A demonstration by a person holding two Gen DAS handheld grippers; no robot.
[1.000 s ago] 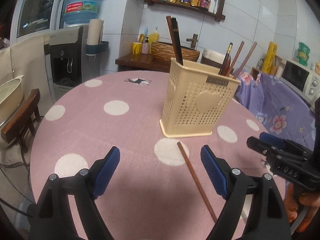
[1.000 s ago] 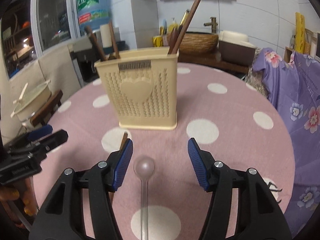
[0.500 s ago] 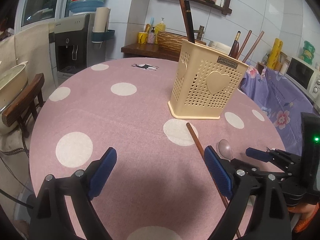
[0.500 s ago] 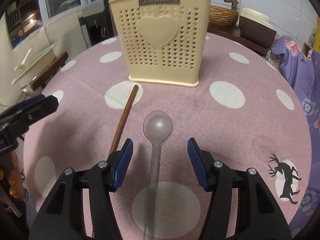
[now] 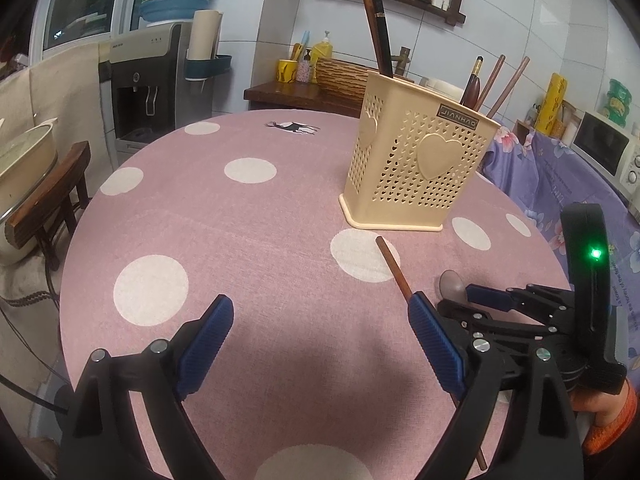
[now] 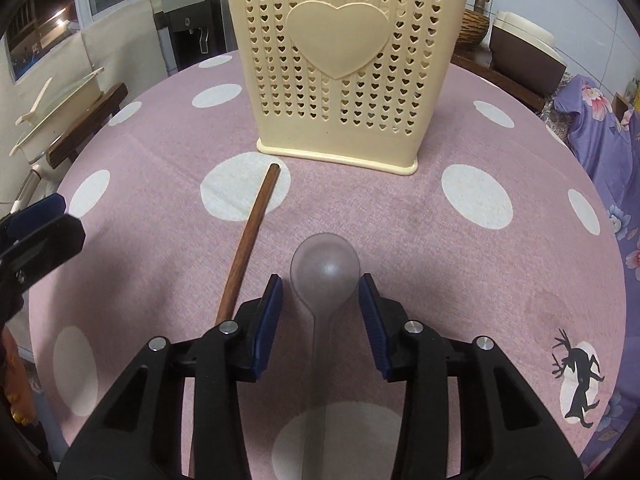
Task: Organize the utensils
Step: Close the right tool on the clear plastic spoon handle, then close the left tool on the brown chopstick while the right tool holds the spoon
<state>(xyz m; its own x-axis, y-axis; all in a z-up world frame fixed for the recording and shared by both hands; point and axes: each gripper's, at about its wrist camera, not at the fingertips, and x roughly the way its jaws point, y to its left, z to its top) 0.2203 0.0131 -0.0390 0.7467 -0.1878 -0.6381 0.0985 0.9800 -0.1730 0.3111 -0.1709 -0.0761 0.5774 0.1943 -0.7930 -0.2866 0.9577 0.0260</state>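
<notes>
Round surface point(image 6: 400, 208), pink cloth with white dots. Cream perforated utensil holder point(image 6: 340, 64) stands straight ahead of right hand-held gripper point(image 6: 320, 292), chopsticks poking out top in left view. Left hand-held gripper point(image 5: 320, 320) released, jaws wide, nothing between them, hovering over cloth. Right hand-held gripper partly closed, jaws straddling neck of clear plastic spoon point(image 6: 325, 268), pads near bowl but contact unclear; spoon lies flat, bowl ahead of fingertips. Brown chopstick point(image 6: 252, 236) lies on cloth just left of right gripper's left finger, tip toward holder.
</notes>
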